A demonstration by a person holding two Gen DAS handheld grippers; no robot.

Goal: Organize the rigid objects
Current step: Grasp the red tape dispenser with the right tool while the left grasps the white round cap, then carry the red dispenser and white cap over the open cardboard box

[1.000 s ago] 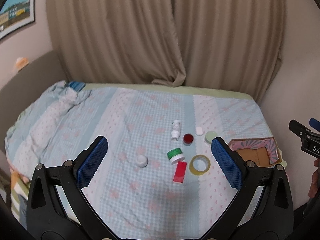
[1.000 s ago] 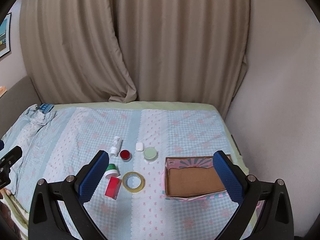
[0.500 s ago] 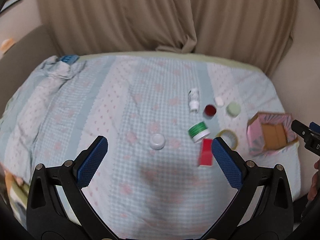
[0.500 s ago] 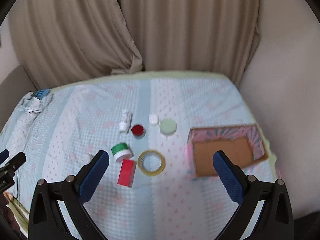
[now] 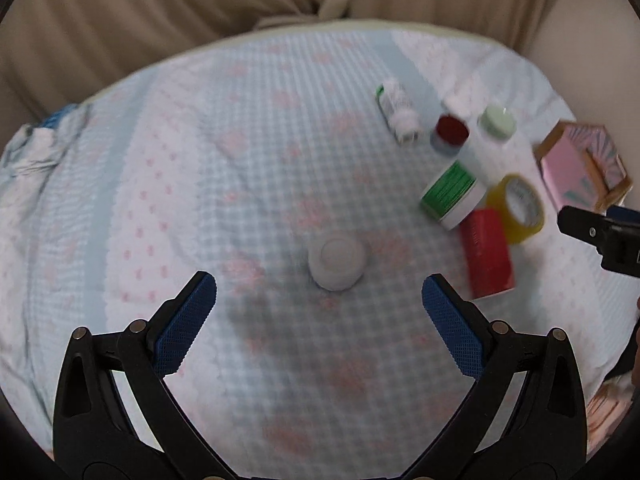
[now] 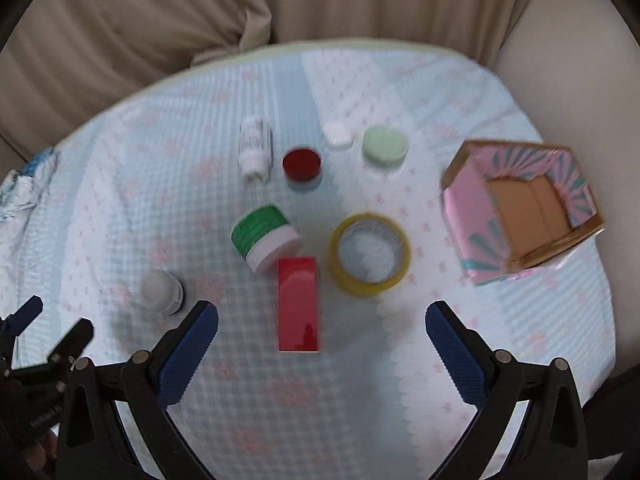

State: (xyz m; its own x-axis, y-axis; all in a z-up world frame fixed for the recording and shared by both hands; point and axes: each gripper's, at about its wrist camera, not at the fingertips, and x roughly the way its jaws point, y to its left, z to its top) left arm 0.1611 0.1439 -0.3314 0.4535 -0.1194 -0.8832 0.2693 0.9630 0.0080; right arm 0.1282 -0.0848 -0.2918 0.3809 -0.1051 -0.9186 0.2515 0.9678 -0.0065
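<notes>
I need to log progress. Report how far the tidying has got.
Done: nothing visible; the pink box holds no items. In hand: nothing; the left gripper is open and lined up on the white jar, and the right gripper is open above the red block. Left: the tape roll, green-lidded jar, red-lidded jar, white bottle, and pale green lid.

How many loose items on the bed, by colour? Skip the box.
White: 3 – round jar, lying bottle, small piece
Red: 2 – block, lidded jar
Green: 2 – ribbed-lid jar, pale lid
Yellow: 1 – tape roll
Total: 8
</notes>
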